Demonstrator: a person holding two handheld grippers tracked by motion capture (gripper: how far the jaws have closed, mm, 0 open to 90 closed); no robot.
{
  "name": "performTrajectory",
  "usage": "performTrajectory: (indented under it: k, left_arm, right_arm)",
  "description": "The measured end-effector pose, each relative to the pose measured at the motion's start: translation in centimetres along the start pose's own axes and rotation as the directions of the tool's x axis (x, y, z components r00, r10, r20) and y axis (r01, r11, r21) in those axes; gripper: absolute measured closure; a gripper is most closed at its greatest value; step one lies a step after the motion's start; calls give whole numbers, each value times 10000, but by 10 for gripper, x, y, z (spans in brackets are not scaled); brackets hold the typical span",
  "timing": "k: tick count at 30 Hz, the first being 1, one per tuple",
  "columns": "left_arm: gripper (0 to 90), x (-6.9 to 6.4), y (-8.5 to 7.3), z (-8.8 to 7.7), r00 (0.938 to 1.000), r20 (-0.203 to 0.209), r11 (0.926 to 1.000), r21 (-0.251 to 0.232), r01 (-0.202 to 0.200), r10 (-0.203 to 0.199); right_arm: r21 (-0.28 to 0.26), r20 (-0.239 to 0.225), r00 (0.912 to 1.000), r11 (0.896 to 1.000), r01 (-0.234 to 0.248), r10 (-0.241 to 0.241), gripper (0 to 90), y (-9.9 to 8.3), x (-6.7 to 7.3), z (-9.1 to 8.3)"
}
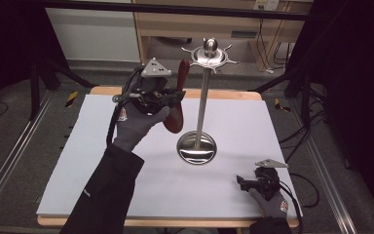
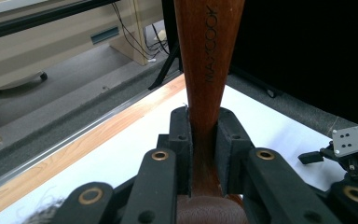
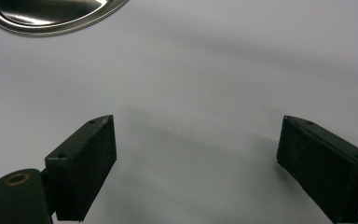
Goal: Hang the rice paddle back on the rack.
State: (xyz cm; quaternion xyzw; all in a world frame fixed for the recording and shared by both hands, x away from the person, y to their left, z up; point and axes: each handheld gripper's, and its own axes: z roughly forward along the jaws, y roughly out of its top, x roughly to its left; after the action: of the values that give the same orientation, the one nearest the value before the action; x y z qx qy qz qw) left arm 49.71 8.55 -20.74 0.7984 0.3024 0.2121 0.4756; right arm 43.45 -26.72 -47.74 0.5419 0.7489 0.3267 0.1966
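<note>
Left gripper [image 1: 168,100], up and left of the steel stand [image 1: 202,97]: jaws clamped tight on the neck of a wooden spoon [image 2: 205,70], handle up, bowl hanging just left of the stand's pole.

Risk, as I judge it: the grip sits low on the neck, so the long handle could pivot between the pads if it knocks the hook ring [image 1: 209,56] at the stand's top. A sideways nudge there might also rock the tall, narrow stand on its round base [image 1: 196,147].

Right of the stand's base, near the board's [image 1: 126,185] front edge: right gripper [image 1: 246,183], jaws wide apart, nothing between them, low over the white surface, clear of the work.

Behind the stand: wooden furniture [image 1: 224,24] and cables, well apart.
</note>
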Motion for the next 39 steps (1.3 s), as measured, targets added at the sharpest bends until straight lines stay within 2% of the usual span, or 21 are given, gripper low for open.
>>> performTrajectory:
  k: [9, 29, 32, 36, 39]
  left_arm:
    - [782, 0, 2, 6, 10000, 47, 9999, 85, 59, -59]
    - [781, 0, 2, 18, 9995, 172, 9996, -131, 250, -247]
    - [781, -1, 1, 20, 9997, 95, 9994, -264, 215, -213]
    - [780, -1, -2, 23, 9993, 151, 9977, -580, 360, -352]
    - [779, -3, -3, 24, 9997, -39, 9974, -674, 256, -259]
  right_arm:
    - [-33, 14, 10000, 10000, 14, -14, 122, 0, 0, 0]
    - [-39, -37, 10000, 10000, -15, 15, 120, 0, 0, 0]
    - [-33, -43, 10000, 10000, -9, 9, 120, 0, 0, 0]
    - [-37, -33, 10000, 10000, 0, 0, 120, 0, 0, -1]
    - [-23, -29, 10000, 10000, 10, -10, 120, 0, 0, -1]
